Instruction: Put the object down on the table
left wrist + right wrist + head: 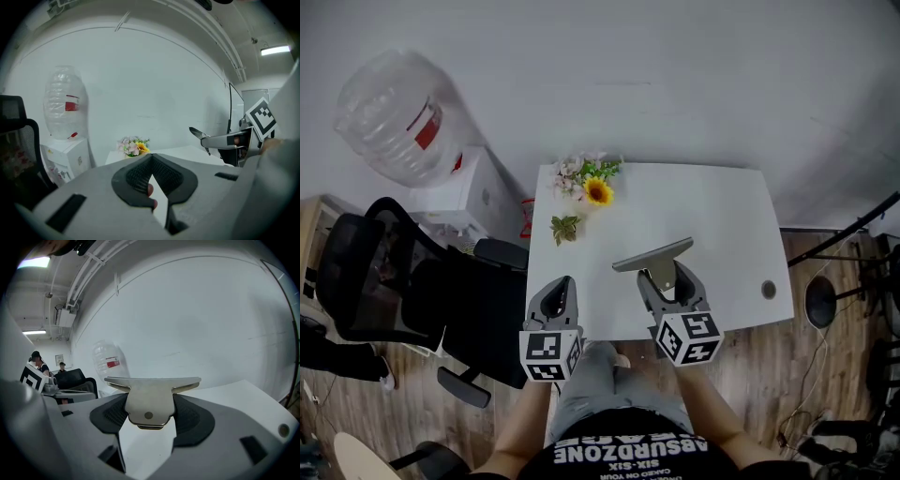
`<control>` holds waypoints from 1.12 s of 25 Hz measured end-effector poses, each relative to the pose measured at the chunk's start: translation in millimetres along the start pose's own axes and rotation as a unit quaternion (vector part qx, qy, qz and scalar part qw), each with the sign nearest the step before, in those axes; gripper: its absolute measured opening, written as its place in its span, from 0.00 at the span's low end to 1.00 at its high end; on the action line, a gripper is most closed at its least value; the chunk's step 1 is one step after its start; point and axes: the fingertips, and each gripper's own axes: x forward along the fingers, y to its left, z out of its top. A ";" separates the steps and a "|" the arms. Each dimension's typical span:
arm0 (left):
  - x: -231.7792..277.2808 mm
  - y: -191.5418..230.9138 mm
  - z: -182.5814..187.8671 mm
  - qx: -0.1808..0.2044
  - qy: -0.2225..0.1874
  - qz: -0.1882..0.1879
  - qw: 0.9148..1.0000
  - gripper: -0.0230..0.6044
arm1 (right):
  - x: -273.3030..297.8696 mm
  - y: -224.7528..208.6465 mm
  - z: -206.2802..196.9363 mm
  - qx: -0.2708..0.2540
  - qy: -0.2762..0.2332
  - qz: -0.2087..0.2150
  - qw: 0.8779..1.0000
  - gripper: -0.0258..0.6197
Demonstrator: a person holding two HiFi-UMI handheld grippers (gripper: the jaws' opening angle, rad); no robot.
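Right hand-held gripper (149, 405): closed on the lower tab of a flat metal piece (151, 392); the piece's wide bar runs crosswise above the jaws.
Left hand-held gripper (151, 158): jaw tips pressed together with nothing between them. It hangs near the front edge, beside the right one.
Surface (722, 216): white, and bare across its right half and middle.
Water bottle (394, 117): clear, standing neck down on a white dispenser (483, 197) left of the surface.
Office chair (384, 272): black, on the left and apart from the surface.
Flowers (586, 178): a small bunch at the far left corner, with a green sprig (564, 228) just in front of it.
Where the piece is: in the head view we see it held over the surface's middle, apparently raised off it. It is not yet set down.
Cable hole (769, 290): a small round opening near the right edge.
Risk: we judge that opening the jaws at this height would drop the piece, and it could clatter or skid towards the front edge. Its wide bar is top-heavy in this grip, so it may tip as the jaws part. It should be lowered until it touches first.
Writing: the person's shirt reads "ABSURDZONE" and "SIX-SIX", seen upside down. We cannot read the bottle's red label.
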 end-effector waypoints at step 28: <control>72.7 68.5 24.1 0.024 0.012 -0.040 0.999 0.04 | 93.7 -6.9 -6.3 -0.002 0.034 -0.034 0.999 0.48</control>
